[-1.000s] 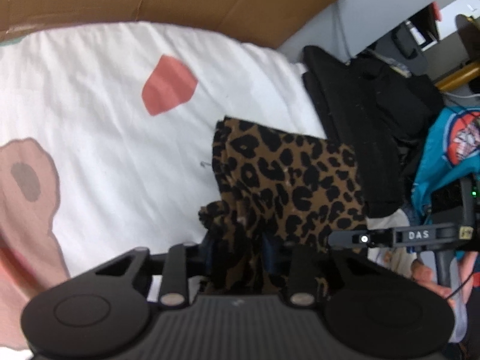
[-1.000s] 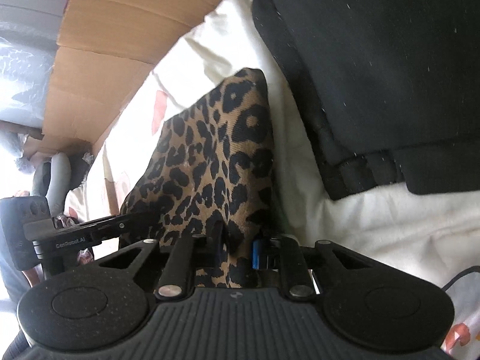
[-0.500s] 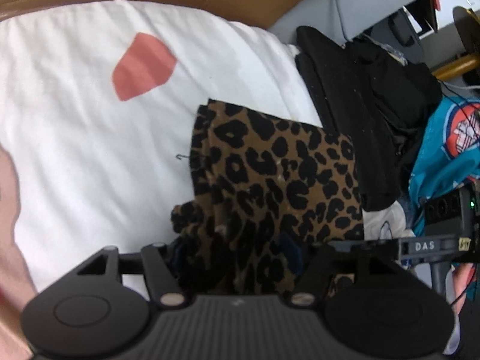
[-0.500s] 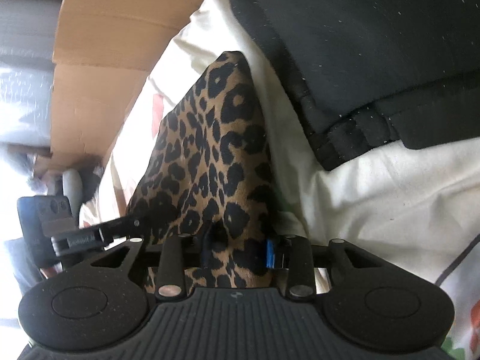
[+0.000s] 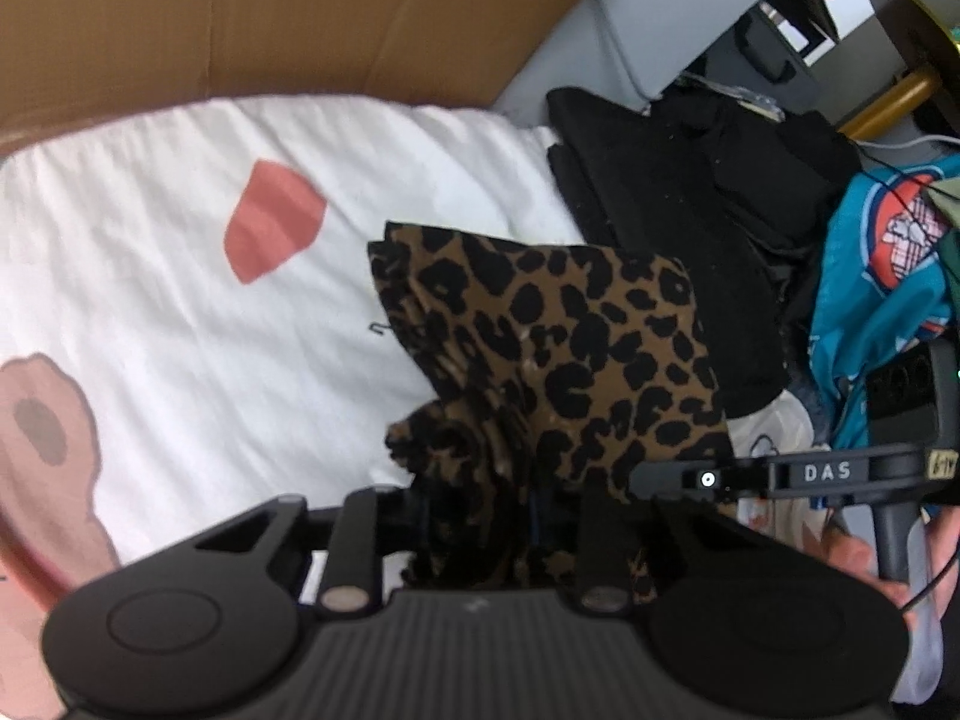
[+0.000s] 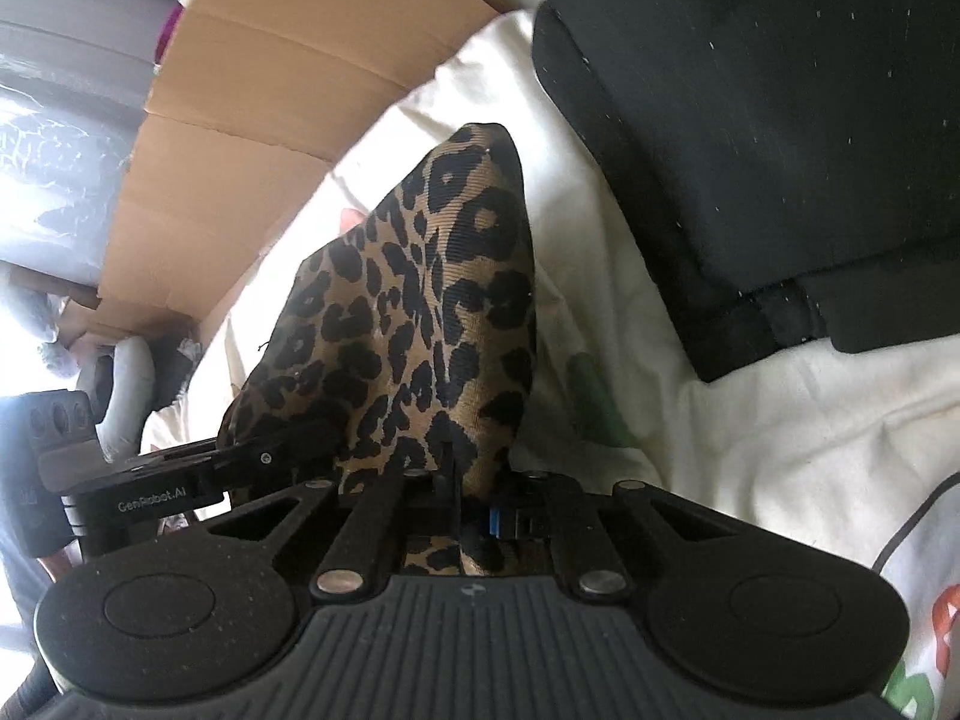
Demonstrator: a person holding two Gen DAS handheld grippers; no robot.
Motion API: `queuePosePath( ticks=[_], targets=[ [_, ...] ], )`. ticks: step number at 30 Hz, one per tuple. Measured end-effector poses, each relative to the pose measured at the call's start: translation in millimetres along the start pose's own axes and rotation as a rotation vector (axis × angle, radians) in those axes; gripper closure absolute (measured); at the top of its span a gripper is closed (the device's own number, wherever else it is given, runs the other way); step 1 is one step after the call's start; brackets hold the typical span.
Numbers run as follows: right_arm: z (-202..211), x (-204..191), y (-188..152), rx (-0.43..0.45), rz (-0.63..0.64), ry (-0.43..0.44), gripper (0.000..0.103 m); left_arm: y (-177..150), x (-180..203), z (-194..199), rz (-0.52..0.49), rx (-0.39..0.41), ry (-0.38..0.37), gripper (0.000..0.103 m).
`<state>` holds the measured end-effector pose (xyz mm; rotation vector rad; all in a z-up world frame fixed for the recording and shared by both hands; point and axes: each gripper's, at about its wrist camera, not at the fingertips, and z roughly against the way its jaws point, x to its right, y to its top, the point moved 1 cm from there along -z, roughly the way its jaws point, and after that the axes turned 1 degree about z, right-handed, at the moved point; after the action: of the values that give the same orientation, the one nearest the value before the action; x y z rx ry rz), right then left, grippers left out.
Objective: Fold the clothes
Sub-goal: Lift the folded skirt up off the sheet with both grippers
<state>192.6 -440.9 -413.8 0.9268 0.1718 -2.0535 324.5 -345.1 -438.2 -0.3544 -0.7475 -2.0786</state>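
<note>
1. Leopard-print garment fills the centre of the left wrist view, lying partly folded on the white bedsheet. Its near edge is bunched and drawn up into the left claw at the bottom centre.
2. Compared with a second ago, the folded panel sits more to the right in this frame and the red patch on the sheet is further left and higher. I judge the bundle is being lifted and carried towards the black clothes at the upper right.
3. Left claw: its fingers are close together with cloth gathered between them, so it is pinching the garment's near left edge. The right claw enters from the lower right, level with the cloth's right edge, with a bare hand behind it.
4. In the right wrist view, the leopard-print garment rises as a peaked ridge from the bottom centre to the upper middle, held taut above the sheet.
5. Against the earlier frames the peak stands taller and a folded black garment fills more of the upper right. That suggests the fold is done and the piece is being moved over beside the pile.
6. Right claw: pressed together on the cloth's near edge, fabric trapped between the fingers beside a blue pad. The left claw reaches in from the lower left and touches the same edge.
7. Both handles point forward and slightly down, side by side, with the fabric stretched between them.
</note>
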Motion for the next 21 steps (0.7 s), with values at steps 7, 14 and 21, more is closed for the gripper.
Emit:
queuePosePath(
  ticks=[7,14,21],
  targets=[
    [20,-24,4,0.036,0.070,-0.022,0.097,-1,15,25,0.007,0.048,0.023,0.075],
    [51,-50,6,0.071,0.124,-0.030,0.097,-4,34,71,0.019,0.083,0.043,0.075],
    [92,-93,8,0.114,0.211,-0.051,0.097,1,60,121,0.043,0.137,0.061,0.075]
  ],
)
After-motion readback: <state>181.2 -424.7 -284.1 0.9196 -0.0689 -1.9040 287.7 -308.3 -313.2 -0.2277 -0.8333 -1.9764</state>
